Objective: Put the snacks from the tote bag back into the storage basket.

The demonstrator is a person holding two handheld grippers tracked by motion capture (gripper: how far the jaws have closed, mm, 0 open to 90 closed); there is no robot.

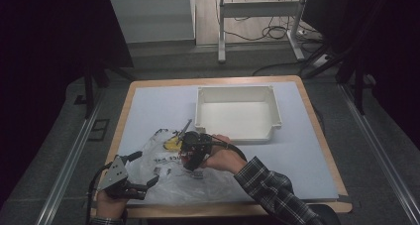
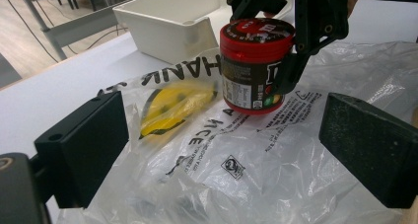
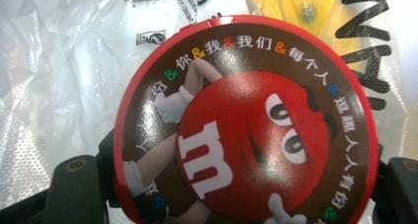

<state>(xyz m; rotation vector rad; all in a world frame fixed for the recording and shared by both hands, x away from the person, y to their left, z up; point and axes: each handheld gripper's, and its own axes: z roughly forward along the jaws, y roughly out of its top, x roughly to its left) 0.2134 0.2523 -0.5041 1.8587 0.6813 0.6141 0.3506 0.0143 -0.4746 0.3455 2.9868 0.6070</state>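
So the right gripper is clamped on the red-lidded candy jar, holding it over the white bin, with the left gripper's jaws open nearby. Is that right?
One thing is off: the candy jar in the right gripper is over the clear plastic bag, not the white bin, which sits farther back, as the left gripper view shows. The left gripper is indeed open.

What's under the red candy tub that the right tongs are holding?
The red candy tub, clamped in the right tongs, stands on or just above the clear plastic bag. The tub hides the patch of bag beneath its base, so contact cannot be told.
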